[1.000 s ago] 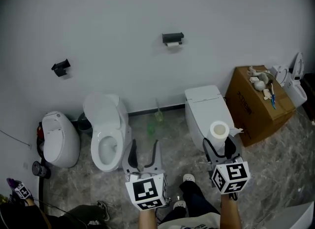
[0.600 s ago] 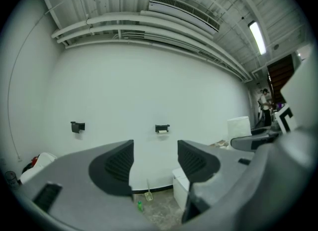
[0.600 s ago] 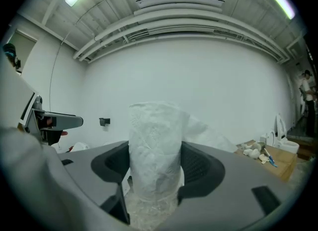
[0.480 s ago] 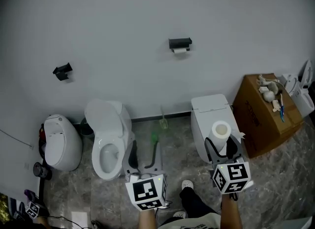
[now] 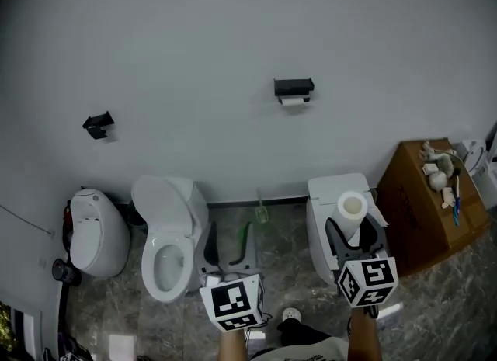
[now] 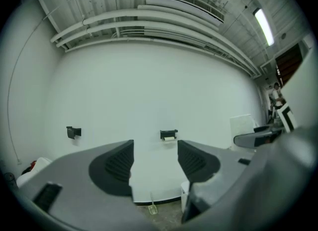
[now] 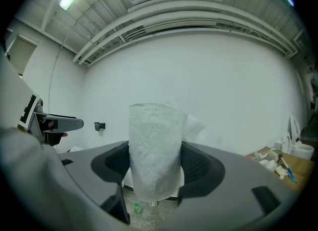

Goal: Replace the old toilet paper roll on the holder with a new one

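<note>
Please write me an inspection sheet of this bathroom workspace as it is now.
Surface: grey marbled floor; white wall.
Job's things: black holder on wall, small old roll under it; new toilet paper roll upright.
Clutter: cardboard box with small items on top; small green object on floor.
Grippers: left gripper open, empty; right gripper shut on the new toilet paper roll.
Cables: thin cable on wall, far left.
Surroundings: open toilet, closed toilet, second black holder.
</note>
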Demonstrator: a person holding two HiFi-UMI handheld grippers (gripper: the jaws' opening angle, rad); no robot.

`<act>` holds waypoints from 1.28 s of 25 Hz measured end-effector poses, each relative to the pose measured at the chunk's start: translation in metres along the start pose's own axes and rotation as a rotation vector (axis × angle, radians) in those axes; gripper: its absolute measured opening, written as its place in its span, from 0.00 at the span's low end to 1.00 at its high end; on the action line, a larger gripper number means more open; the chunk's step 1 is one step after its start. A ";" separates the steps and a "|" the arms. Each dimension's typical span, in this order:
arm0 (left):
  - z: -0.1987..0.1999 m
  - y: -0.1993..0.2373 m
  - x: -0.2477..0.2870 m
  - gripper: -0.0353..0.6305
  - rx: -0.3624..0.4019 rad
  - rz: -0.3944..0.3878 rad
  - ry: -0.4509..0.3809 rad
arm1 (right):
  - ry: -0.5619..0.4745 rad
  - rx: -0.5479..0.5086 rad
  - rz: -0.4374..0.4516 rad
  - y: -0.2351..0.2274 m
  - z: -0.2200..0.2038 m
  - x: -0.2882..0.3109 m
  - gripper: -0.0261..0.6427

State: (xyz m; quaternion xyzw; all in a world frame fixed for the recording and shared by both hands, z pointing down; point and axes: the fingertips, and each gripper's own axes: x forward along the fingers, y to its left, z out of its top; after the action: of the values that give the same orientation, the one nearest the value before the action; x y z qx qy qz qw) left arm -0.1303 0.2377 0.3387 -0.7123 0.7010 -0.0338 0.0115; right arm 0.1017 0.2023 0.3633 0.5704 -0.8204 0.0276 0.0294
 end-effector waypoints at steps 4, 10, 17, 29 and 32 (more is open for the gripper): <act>0.002 -0.011 0.037 0.44 0.000 0.009 0.001 | -0.007 -0.002 0.010 -0.027 0.005 0.033 0.50; 0.000 -0.019 0.077 0.44 0.003 0.017 0.022 | 0.008 0.002 0.011 -0.051 0.005 0.067 0.50; -0.001 -0.025 0.119 0.44 0.012 0.004 0.035 | 0.021 0.010 0.006 -0.069 0.003 0.104 0.50; 0.000 -0.010 0.217 0.44 0.015 -0.018 0.012 | 0.013 0.022 -0.034 -0.091 0.006 0.195 0.50; 0.003 0.002 0.247 0.44 0.003 -0.013 -0.002 | 0.013 0.021 -0.034 -0.091 0.010 0.226 0.50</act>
State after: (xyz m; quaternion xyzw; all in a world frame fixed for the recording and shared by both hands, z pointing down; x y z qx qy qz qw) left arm -0.1287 -0.0095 0.3431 -0.7170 0.6961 -0.0344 0.0129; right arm 0.1088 -0.0412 0.3723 0.5845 -0.8099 0.0393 0.0292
